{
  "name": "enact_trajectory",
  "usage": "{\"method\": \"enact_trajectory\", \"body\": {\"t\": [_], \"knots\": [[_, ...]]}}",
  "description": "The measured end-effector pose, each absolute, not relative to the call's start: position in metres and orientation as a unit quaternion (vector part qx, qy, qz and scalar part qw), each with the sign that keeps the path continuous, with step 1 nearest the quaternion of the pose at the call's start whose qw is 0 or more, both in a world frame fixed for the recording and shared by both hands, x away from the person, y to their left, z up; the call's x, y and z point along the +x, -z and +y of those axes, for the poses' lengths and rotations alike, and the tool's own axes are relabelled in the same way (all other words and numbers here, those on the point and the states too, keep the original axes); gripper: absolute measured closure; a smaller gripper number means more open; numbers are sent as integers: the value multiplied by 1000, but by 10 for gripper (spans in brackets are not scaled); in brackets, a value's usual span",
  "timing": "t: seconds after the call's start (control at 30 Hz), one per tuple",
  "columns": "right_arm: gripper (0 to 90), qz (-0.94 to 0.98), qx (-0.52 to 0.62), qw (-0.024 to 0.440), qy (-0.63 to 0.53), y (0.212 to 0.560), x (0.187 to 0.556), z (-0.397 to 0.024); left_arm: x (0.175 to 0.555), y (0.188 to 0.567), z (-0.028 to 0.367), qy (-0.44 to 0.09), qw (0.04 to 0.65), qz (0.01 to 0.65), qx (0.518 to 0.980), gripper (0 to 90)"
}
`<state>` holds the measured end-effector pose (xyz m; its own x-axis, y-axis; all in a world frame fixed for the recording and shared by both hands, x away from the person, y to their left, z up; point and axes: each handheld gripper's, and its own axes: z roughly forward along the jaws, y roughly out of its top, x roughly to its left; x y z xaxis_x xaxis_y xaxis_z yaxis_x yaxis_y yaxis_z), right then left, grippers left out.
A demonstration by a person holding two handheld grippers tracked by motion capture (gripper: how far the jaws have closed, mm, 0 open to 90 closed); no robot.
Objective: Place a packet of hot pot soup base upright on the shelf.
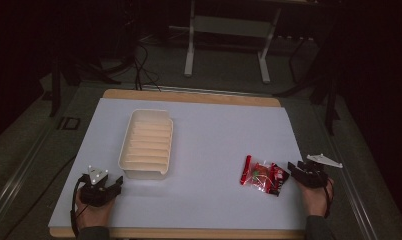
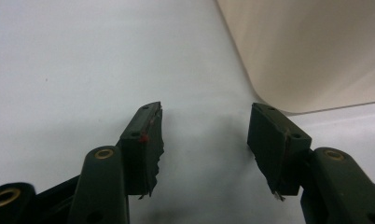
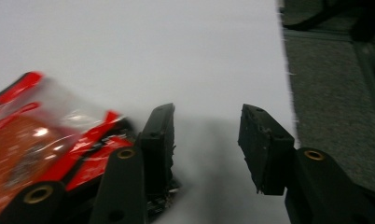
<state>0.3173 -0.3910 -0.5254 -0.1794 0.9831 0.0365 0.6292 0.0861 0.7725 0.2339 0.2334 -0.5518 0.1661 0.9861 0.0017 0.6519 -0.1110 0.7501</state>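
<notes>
A: Red snack packet — where was it?
B: Flat on the desk, well right of the white ribbed tray.
A: Right tongs?
B: Just right of the packet, one jaw against its edge, jaws apart, nothing between them.
A: Left tongs?
B: Just below-left of the tray's near corner, jaws parted, gripping nothing.

Red snack packets just beside right gripper; white ribbed tray near left gripper.
</notes>
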Motion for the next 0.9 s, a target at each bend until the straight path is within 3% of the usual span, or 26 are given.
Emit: {"method": "enact_trajectory", "body": {"t": [0.2,0.67,0.9], "knots": [[543,704,571,226,-357,522,311,-380,233,551,234,-268,320,581,699,478],[541,706,567,200,-374,518,289,-376,231,551,232,-269,325,570,705,473],[486,708,568,178,-381,516,276,-374,230,551,233,-274,329,568,703,467]]}}
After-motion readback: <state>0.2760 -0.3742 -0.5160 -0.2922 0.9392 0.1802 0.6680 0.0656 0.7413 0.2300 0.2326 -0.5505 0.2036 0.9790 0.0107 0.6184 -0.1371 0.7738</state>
